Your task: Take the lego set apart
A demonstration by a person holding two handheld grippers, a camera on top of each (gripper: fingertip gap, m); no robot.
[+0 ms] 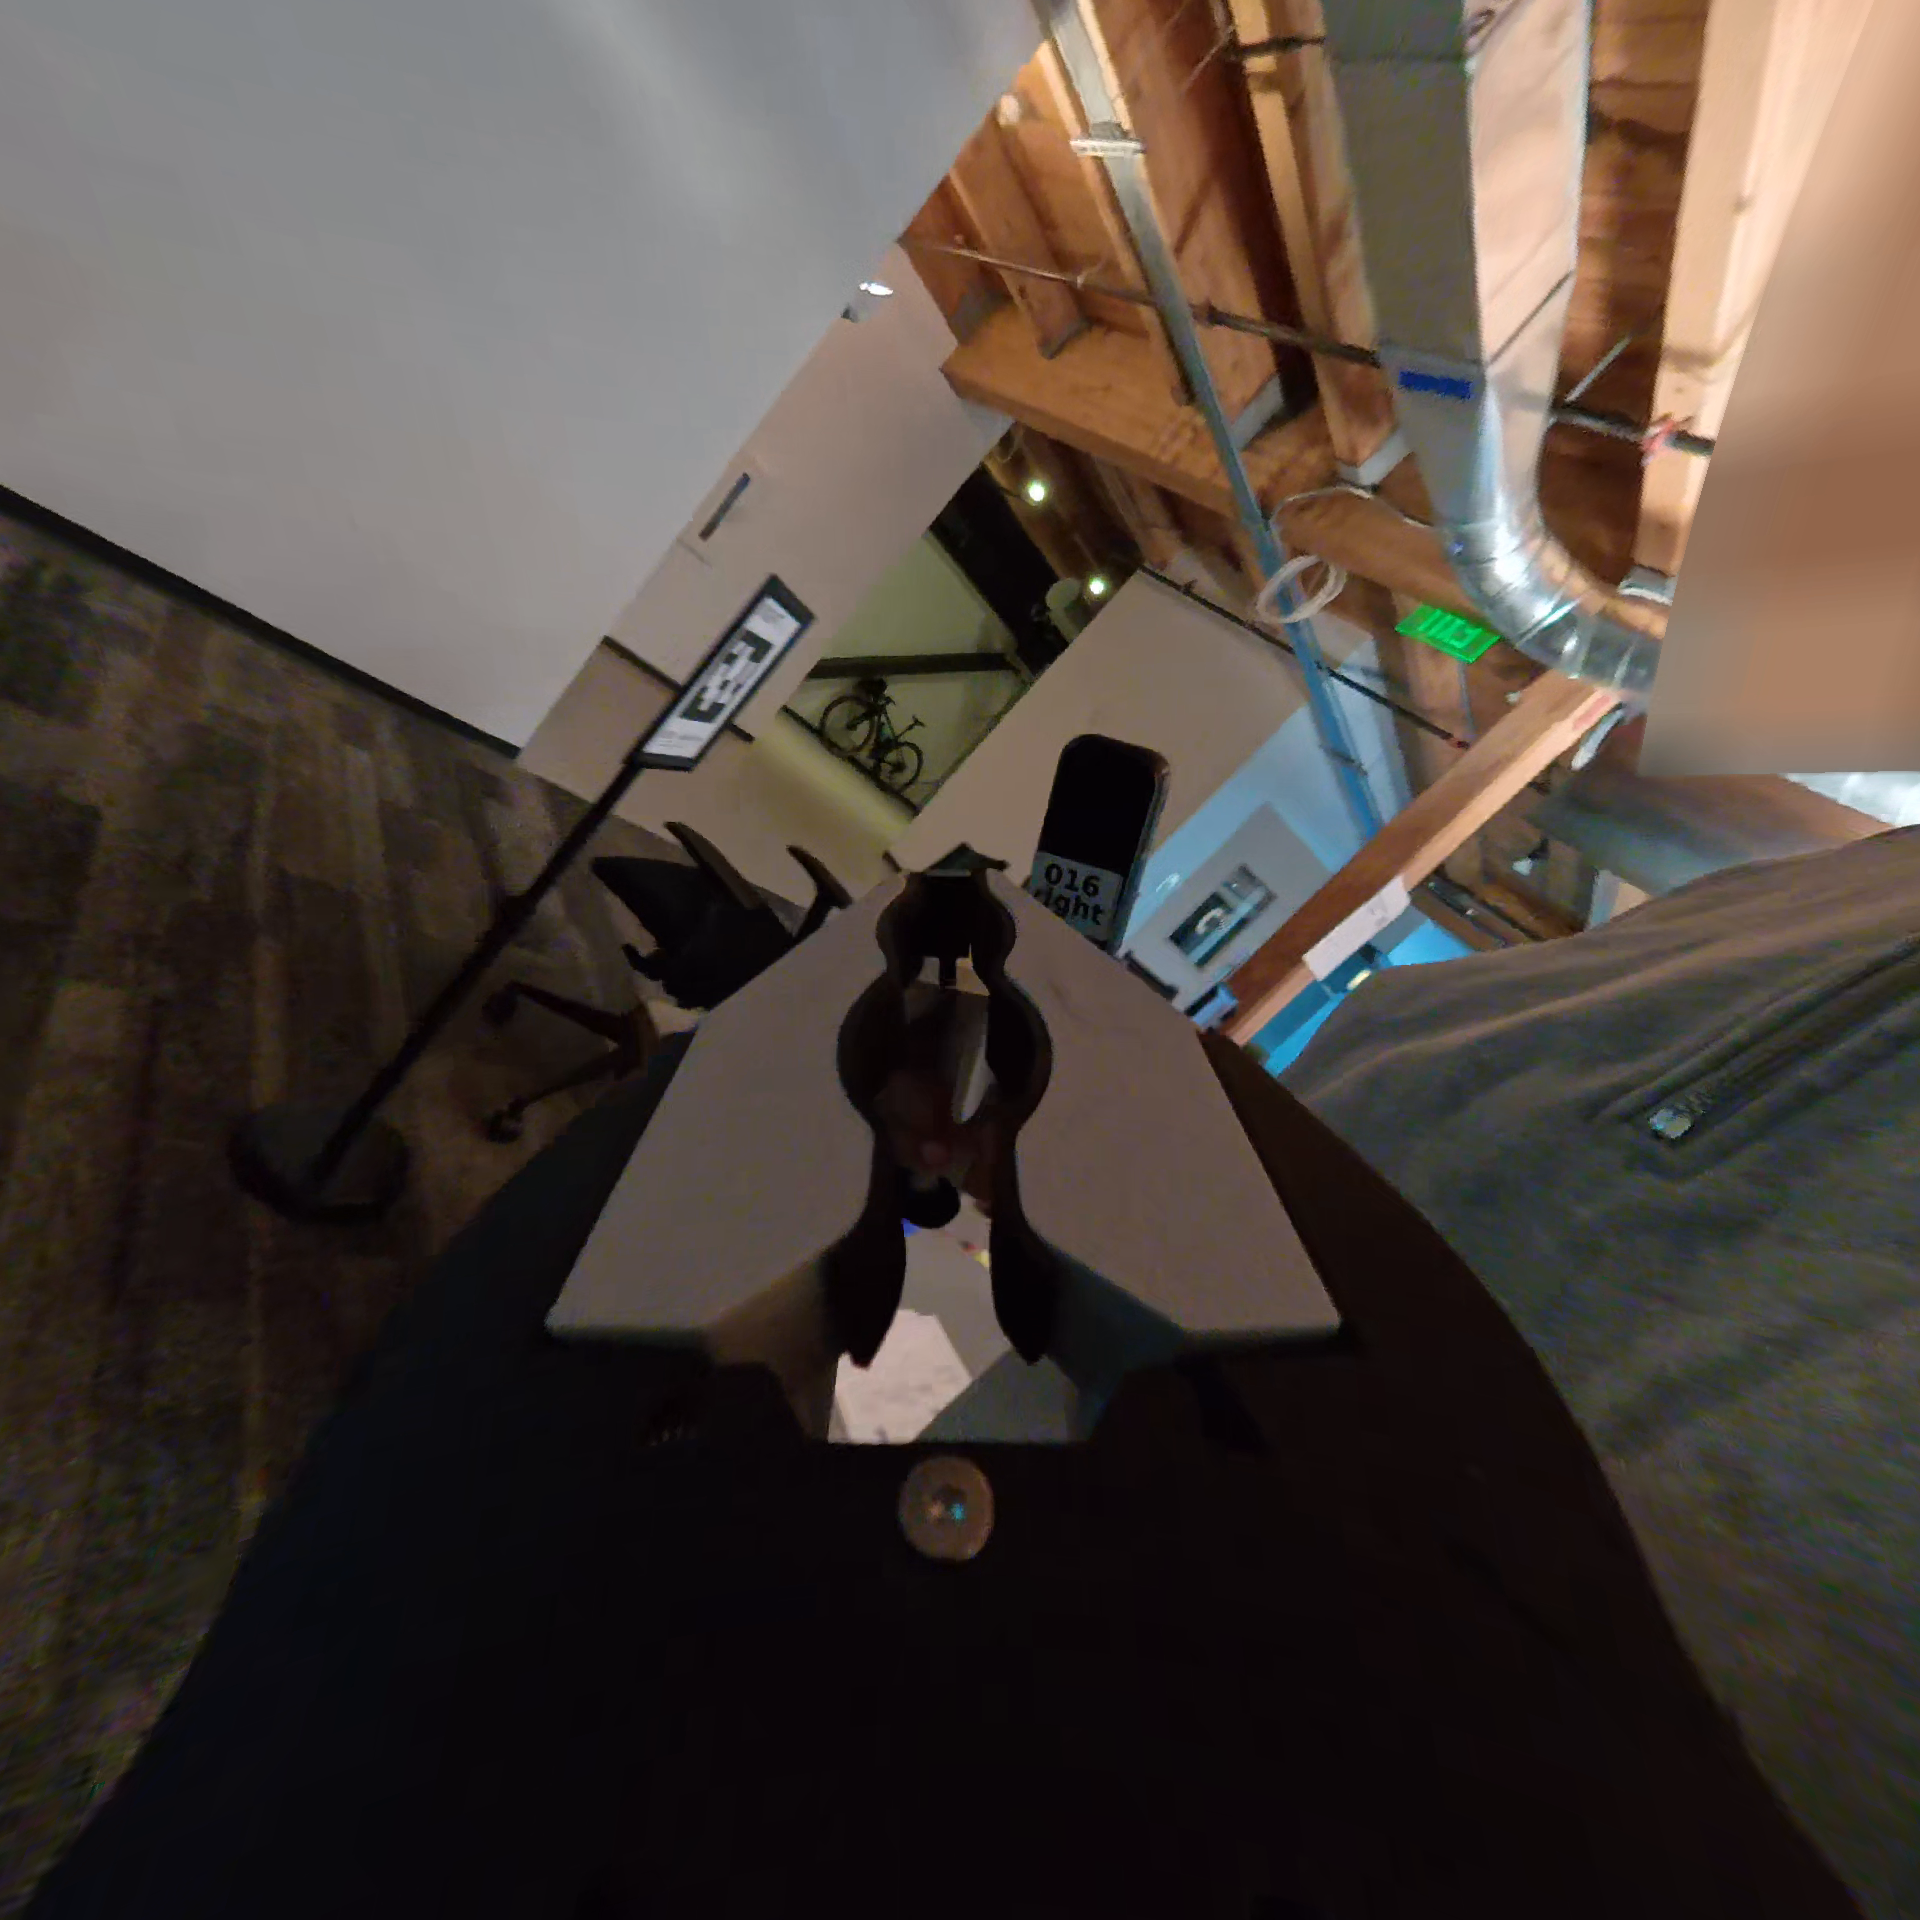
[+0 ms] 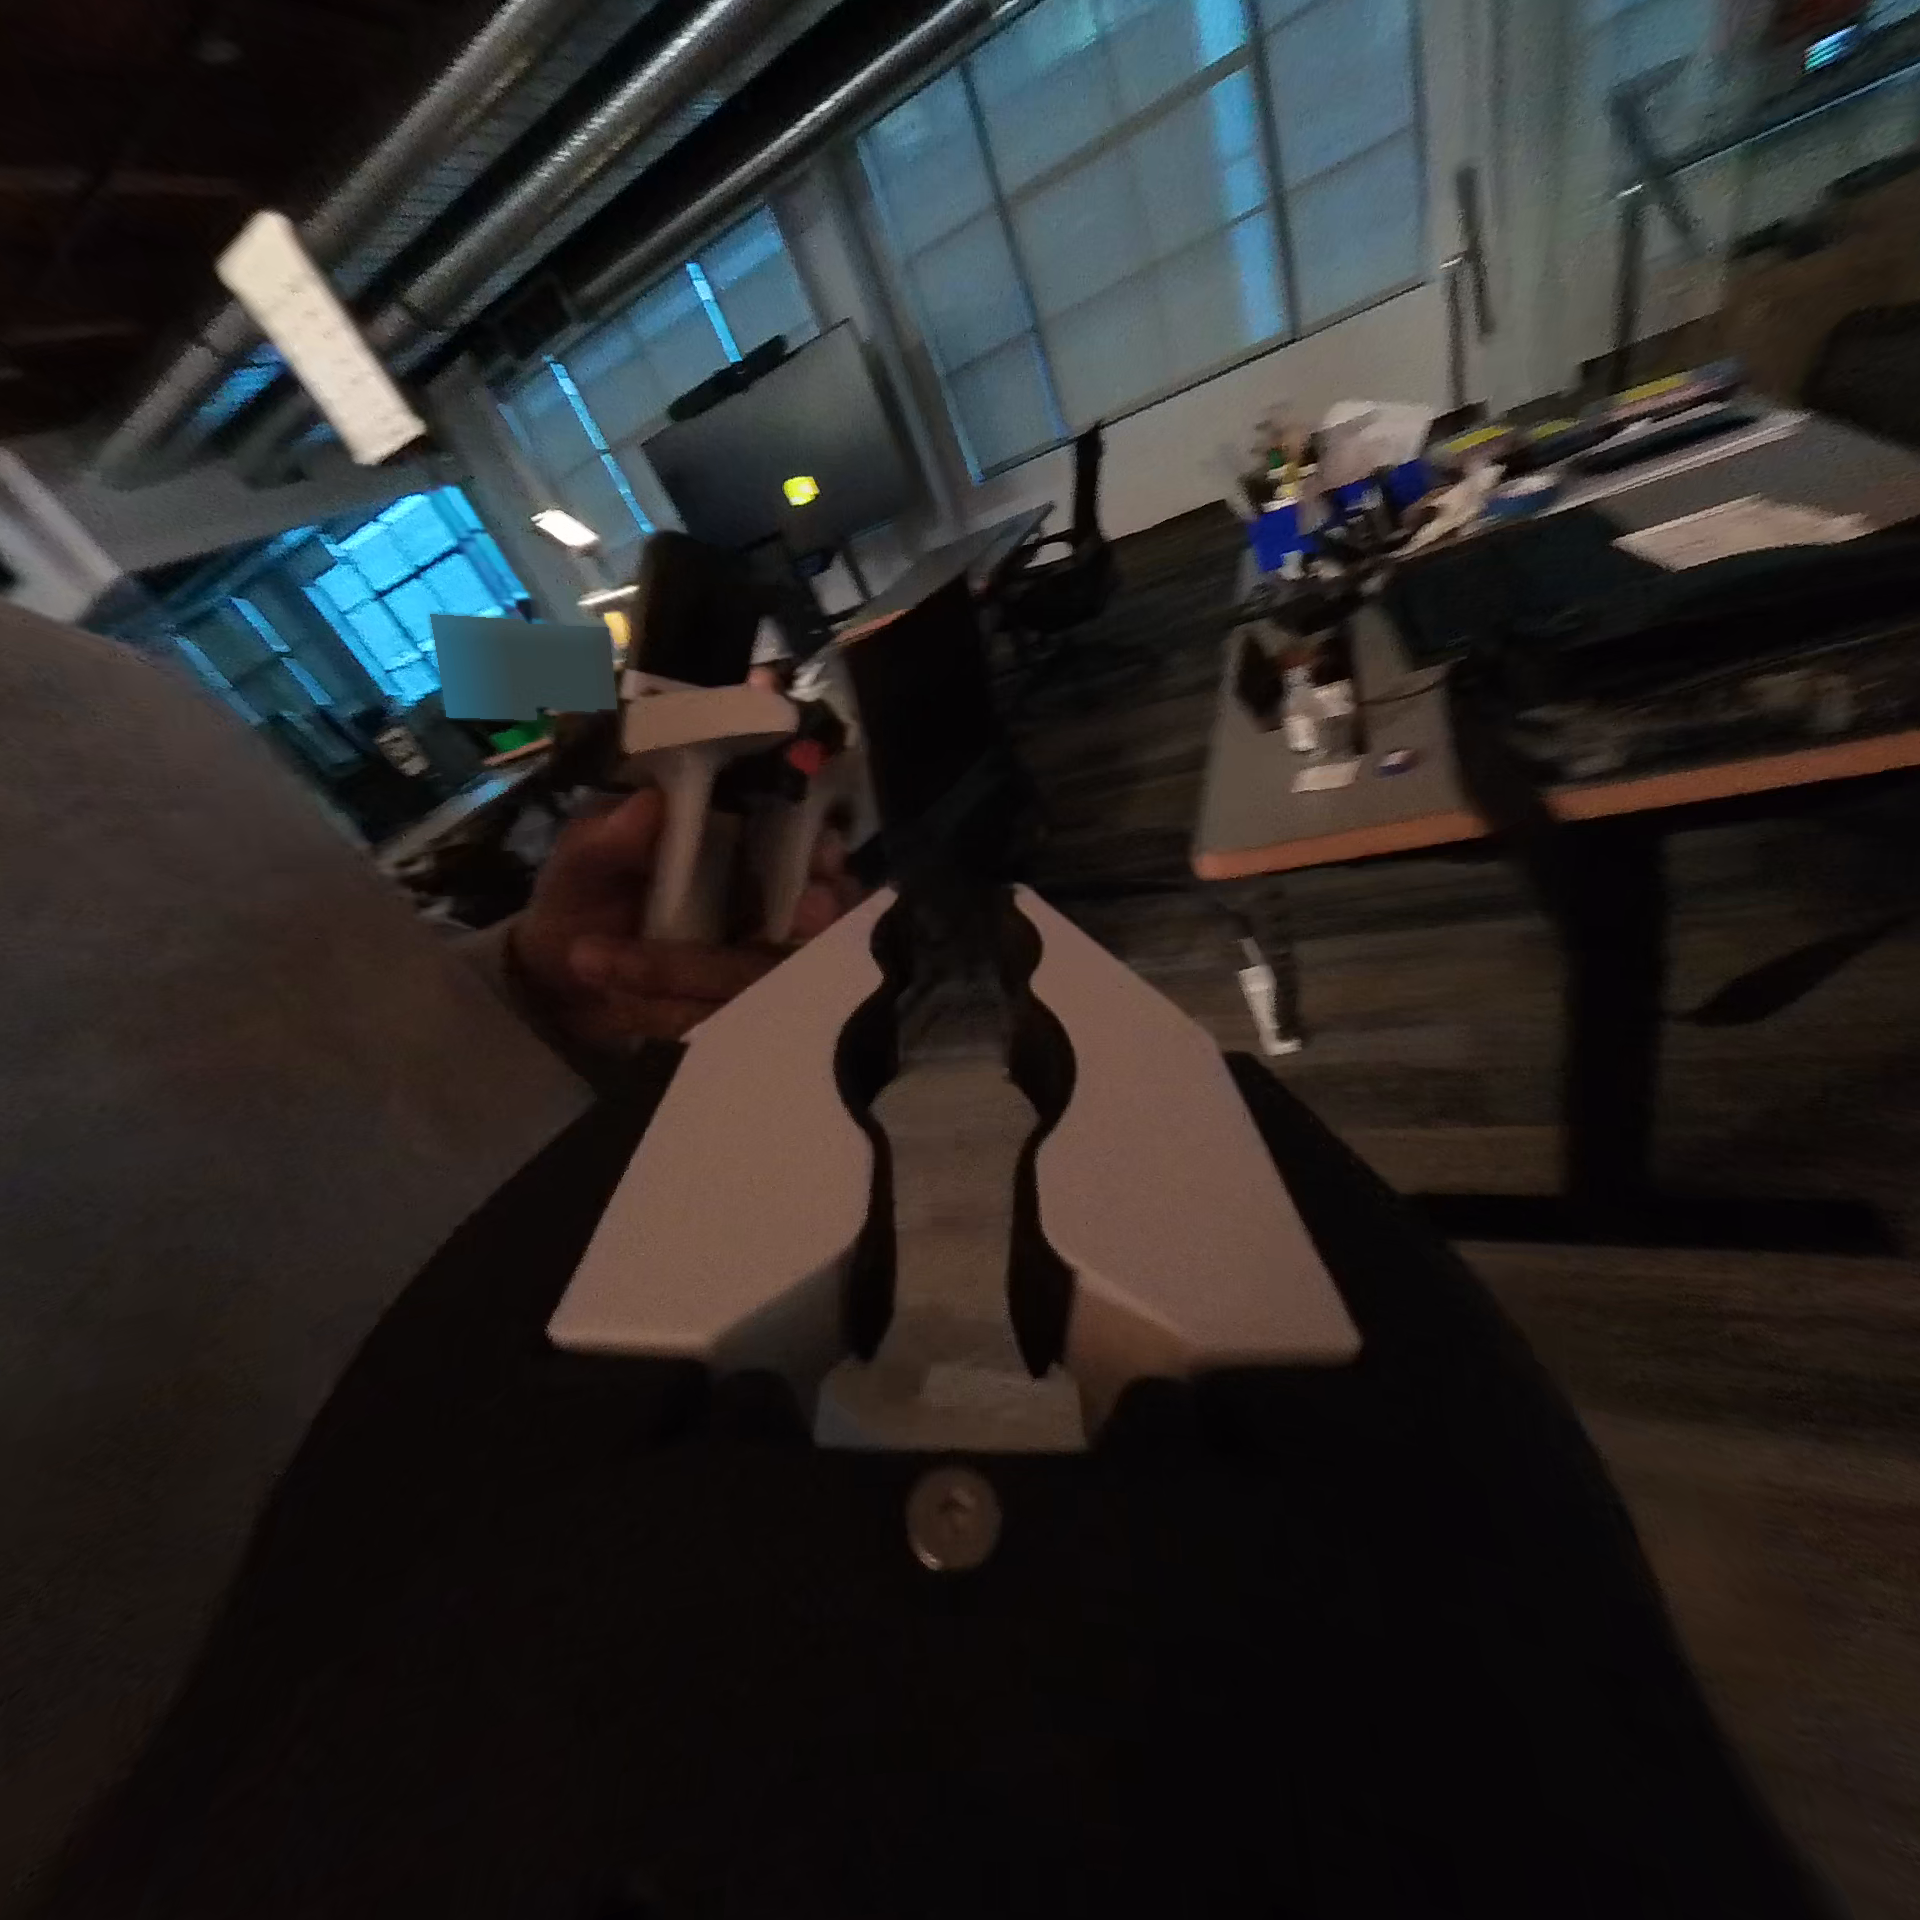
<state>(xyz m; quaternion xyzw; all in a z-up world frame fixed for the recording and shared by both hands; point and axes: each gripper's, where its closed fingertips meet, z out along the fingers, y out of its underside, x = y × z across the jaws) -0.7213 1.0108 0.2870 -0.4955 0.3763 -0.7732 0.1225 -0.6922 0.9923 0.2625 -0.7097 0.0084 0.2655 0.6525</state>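
- The lego set does not show plainly in either view; the only candidate is a small dark piece at the very tips of the left gripper, and blur and shadow hide whether it is a brick
- Judged as lego, it will be light, stiff and hard, with slick plastic faces; the joints hold by friction, so they give suddenly, and small parts can fly off
- The best hold is probably across two flat side walls of one brick, close to the seam, with the other gripper on the neighbouring layer; prying at an edge should ask less force than a straight pull
- The left gripper's jaws are drawn nearly together, leaving a narrow slit, and seem to pinch that small dark piece
- The right gripper also has its jaws close together; dark shapes crowd its tips, so I cannot tell whether it is fully closed or has anything between them
- Just ahead and to the left of the right gripper, a hand holds the left one by its pale handle, the two tools tip to tip
- Beside the right gripper on its left is a grey sleeve
- Well beyond, ahead to its right, stands a cluttered desk
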